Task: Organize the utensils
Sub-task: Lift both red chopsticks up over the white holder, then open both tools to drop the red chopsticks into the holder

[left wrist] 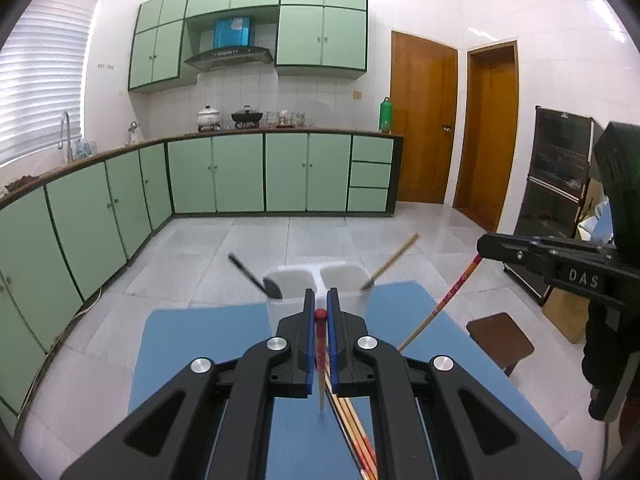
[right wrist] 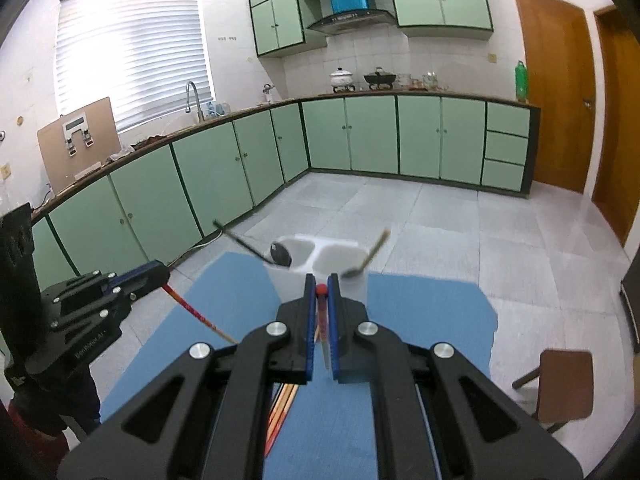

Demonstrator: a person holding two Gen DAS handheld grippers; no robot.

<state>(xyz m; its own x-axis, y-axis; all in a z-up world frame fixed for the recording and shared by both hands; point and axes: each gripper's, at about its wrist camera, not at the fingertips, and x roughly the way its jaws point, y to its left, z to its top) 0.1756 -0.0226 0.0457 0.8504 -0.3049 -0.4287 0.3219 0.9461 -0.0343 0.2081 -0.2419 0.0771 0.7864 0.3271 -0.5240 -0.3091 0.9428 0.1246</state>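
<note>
Both grippers' fingers are clamped on red-tipped chopsticks: the left gripper [left wrist: 320,300] and right gripper [right wrist: 322,285] each hold one above the blue desk [left wrist: 200,344], just short of the white two-compartment holder [left wrist: 316,276]. More chopsticks [left wrist: 356,436] lie beneath the fingers. Only the right view shows a wooden board [right wrist: 76,140] on the kitchen counter.

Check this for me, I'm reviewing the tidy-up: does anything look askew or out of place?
Slightly. In the white holder the black ladle leans far left and the wooden-handled spoon far right, both tilted, not upright. More chopsticks lie loose on the blue mat. Each claw, left and right, is shut on one chopstick.
</note>
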